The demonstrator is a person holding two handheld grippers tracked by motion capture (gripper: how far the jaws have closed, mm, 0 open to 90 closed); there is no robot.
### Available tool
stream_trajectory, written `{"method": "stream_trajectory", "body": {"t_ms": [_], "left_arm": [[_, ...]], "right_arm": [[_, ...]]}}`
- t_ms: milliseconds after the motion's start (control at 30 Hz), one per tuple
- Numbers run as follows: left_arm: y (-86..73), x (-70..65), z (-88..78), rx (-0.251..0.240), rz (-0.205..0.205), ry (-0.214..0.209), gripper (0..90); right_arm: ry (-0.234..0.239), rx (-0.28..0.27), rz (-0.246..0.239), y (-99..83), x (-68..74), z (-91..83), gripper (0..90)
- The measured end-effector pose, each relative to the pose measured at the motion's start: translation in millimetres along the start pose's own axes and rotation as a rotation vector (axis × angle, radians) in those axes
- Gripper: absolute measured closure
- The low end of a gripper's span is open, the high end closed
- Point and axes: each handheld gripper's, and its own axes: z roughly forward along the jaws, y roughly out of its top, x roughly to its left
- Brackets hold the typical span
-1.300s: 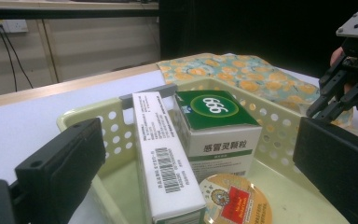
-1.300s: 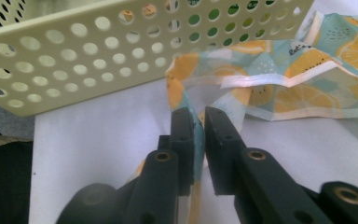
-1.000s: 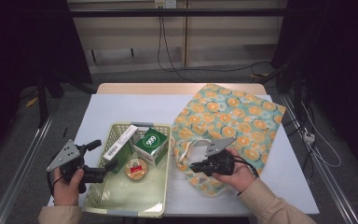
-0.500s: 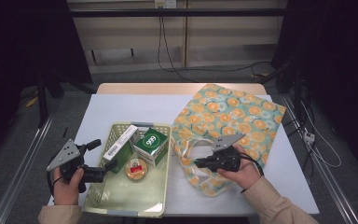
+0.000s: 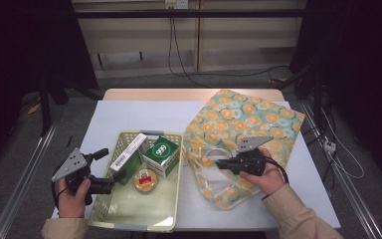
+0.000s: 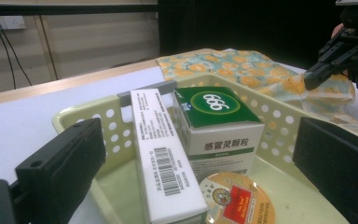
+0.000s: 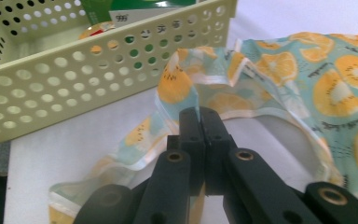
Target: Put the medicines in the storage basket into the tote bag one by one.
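fabric bag [image 5: 246, 130] handle pinched, right gripper [image 5: 220, 164]

I seem to work in a lab: my table [image 5: 129, 119] stands between floor rails [image 5: 22, 172], cables [image 5: 179, 55] trailing from a wall socket [image 5: 175, 4].

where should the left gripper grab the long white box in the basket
Grip the long white box across its narrow width, coming from above near its raised far end. It leans on edge beside the green box, so only its slim sides fit between the left gripper's open jaws.
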Motion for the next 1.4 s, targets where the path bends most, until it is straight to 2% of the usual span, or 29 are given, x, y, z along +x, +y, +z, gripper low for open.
{"method": "stream_trajectory", "body": {"t_ms": [333, 467, 633, 767, 900, 1000, 1167, 1267, 1400], "left_arm": [[0.1, -0.9, 2.3, -0.001, -0.002, -0.008, 2.0], [0.5, -0.4, 2.2, -0.002, 0.002, -0.008, 2.0], [1.2, -0.6, 0.6, -0.009, 0.003, -0.008, 2.0], [0.5, -0.8, 0.3, -0.003, 0.002, -0.006, 2.0], [-0.1, -1.3, 0.6, 0.002, 0.000, -0.005, 2.0], [-1.1, -0.9, 0.7, 0.001, -0.001, -0.007, 2.0], [-2.4, 0.5, -0.7, -0.005, -0.007, -0.007, 2.0], [-2.7, 0.3, -1.4, -0.007, -0.014, -0.005, 2.0], [-2.6, 0.1, -1.8, -0.007, -0.010, -0.004, 2.0]], "right_arm": [[-0.015, -0.011, 0.034, -6.1, -10.7, -2.0, 89.6], [-0.018, -0.002, 0.030, -6.9, -9.7, 0.1, 89.6], [-0.047, -0.003, 0.023, -4.1, -13.3, -3.1, 89.6], [-0.071, -0.014, 0.034, 1.4, -23.8, -7.4, 89.6], [-0.106, 0.018, 0.020, 11.1, -37.0, -12.3, 89.6], [-0.112, 0.011, 0.039, 16.1, -48.1, -17.1, 89.7], [-0.154, 0.019, 0.043, 22.9, -67.5, -21.6, 89.8], [-0.145, -0.004, 0.085, 24.3, -77.6, -22.6, 89.8], [-0.153, -0.004, 0.107, 26.7, -89.1, -22.7, 89.7]]}}
